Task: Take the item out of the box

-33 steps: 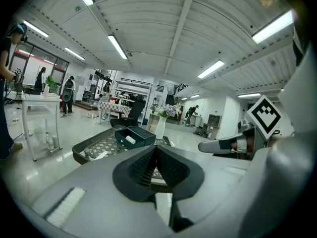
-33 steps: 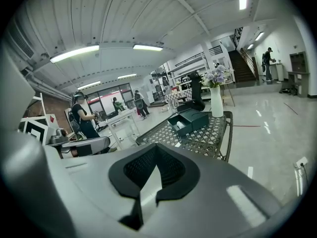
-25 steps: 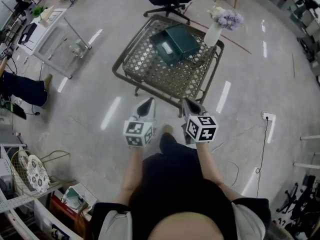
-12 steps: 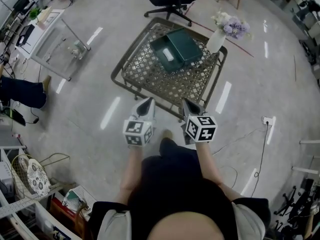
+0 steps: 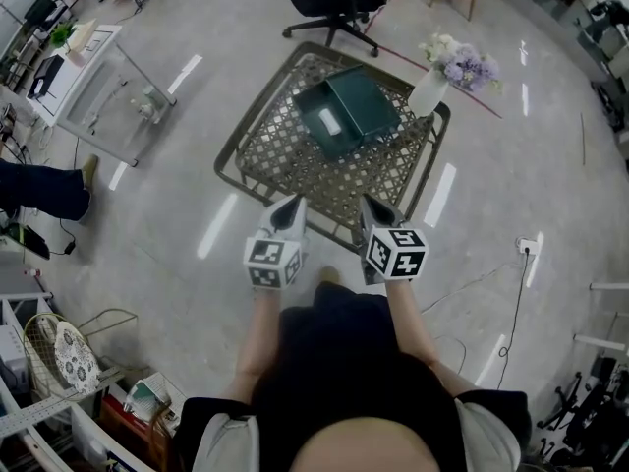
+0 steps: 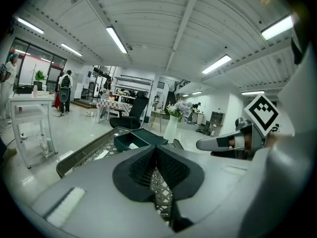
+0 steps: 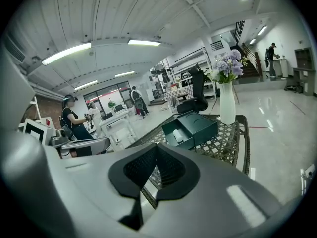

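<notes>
Item: small white object (image 5: pixel 329 121) lying in the open half of the dark green box (image 5: pixel 362 98). Nothing is touching it.
Box: lid open, on the lattice desk (image 5: pixel 280 155), in its far half and near the far right corner.
Vase: white, with purple flowers (image 5: pixel 426 91), at that far right corner, just beside the box.
Change: in the head view the desk has drawn closer over the last second. Its near edge now sits under both gripper tips, where bare floor showed between them before. The box and vase have not moved on the desk.
Left gripper (image 5: pixel 291 205): fingers (image 6: pixel 138 168) pressed together with nothing between them, at the desk's near edge.
Right gripper (image 5: pixel 371 205): fingers (image 7: pixel 141 168) likewise closed and empty, level with the left gripper and aimed toward the box.
Meaning: I judge this to be the walk-up. The desk is within range, but the box is still well apart from both grippers.
Next need: one gripper must open before it goes into the box. The vase stands close on the right side, so that side needs care.
</notes>
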### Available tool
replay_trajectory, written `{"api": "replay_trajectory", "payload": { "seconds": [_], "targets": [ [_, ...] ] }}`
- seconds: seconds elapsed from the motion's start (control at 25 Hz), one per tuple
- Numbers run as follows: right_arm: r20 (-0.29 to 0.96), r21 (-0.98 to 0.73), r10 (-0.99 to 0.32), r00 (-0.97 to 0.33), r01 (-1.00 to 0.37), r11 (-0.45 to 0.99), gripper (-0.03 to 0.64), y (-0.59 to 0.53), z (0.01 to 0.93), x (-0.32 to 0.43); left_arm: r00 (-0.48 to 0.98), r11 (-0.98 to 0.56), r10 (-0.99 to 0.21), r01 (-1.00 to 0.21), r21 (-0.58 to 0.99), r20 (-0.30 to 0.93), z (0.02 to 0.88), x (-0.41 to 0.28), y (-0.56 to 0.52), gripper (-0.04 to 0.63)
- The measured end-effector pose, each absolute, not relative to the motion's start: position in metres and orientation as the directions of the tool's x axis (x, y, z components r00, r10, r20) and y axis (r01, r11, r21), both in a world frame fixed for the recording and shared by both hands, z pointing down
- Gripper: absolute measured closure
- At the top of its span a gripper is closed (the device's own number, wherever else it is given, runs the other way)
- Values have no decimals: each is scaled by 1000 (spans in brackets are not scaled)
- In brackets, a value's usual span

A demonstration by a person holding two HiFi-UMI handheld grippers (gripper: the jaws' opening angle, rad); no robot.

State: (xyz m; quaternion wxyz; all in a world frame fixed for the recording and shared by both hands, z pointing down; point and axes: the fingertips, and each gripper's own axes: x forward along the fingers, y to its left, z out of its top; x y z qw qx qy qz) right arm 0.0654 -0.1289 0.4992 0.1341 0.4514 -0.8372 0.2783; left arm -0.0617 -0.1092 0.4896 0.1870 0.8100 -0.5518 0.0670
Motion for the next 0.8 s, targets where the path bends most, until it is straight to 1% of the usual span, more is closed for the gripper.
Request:
{"api": "replay_trajectory", "payload": {
  "seconds": [0.2,0.4,0.8],
  "targets": [
    [475,-344,-678,-561,-827,444,615,-139,505,65,378,-315,-869,-920,231,319,496,-63,-122,584],
    [462,-393,-675,-575,-815,425,615,-144,505,69,383,-323,-865,-919,224,325,498,-58,-128,584],
    [478,-396,-663,-576,-815,423,615,-142,512,68,380,-316,-860,-921,230,341,503,-56,-123,584]
  ]
}}
